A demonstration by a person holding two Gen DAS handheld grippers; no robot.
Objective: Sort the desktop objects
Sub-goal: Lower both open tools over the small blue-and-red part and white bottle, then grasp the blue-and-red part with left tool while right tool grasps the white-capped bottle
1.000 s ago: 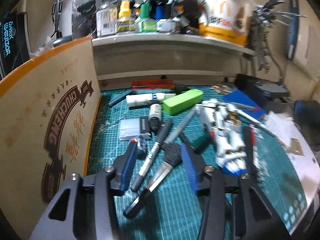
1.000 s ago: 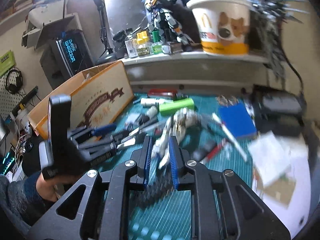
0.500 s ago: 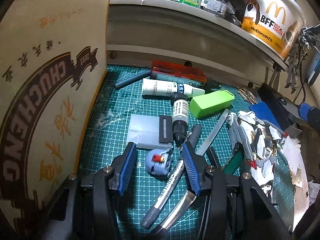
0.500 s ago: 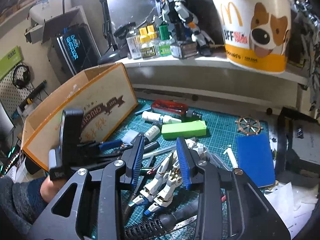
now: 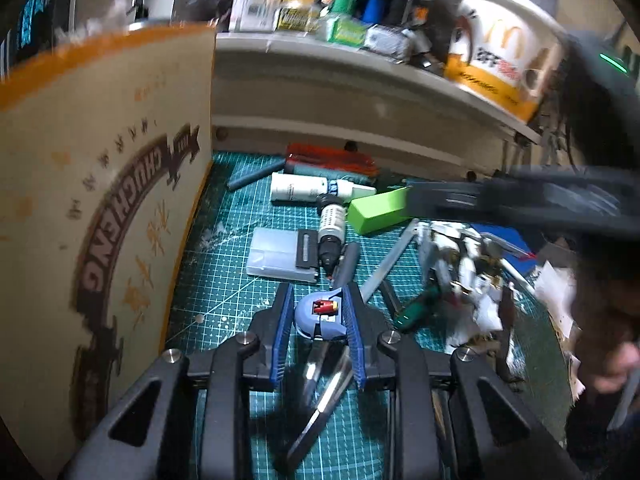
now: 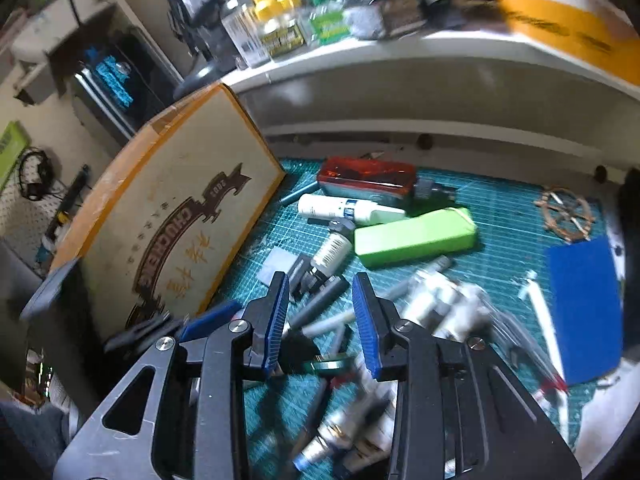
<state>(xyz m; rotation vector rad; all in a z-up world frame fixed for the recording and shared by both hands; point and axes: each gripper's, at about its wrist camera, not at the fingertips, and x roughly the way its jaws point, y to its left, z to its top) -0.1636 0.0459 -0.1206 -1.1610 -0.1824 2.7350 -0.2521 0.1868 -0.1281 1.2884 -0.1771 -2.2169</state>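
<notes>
Two claws work over a green cutting mat (image 5: 224,280) crowded with hobby clutter. At the far left stands a cardboard box (image 5: 100,216) printed with a brown emblem, its wall upright along the mat's left edge. Just right of it, the left claw (image 5: 318,312) has just been closing, and its blue pads (image 5: 283,320) now press both sides of a small blue model head (image 5: 316,318) with a red and yellow crest, close above the mat. Under that claw lie the dark handles of some tools (image 5: 320,392), blurred. Beyond the head sit a clear plastic case (image 5: 276,254), a small labelled bottle (image 5: 331,224) lying on its side, a white tube (image 5: 300,189) and a red-lidded case (image 5: 332,160) near the back wall. Further right lies a green block (image 5: 376,212), then a white model figure (image 5: 456,256) sprawled on the mat.

From the right wrist camera, the right claw (image 6: 322,320) stands partly open above a heap of grey markers (image 6: 320,300) and tools, with nothing gripped between its blue pads (image 6: 366,320); the left claw's blue pad shows at its lower left, beside the box. The green block lies ahead of it, the white figure to its right, blurred. Further right are a blue sheet (image 6: 584,304) and a small wooden ship's wheel (image 6: 566,214). A shelf (image 6: 400,46) of bottles runs across the back above the worktop.
</notes>
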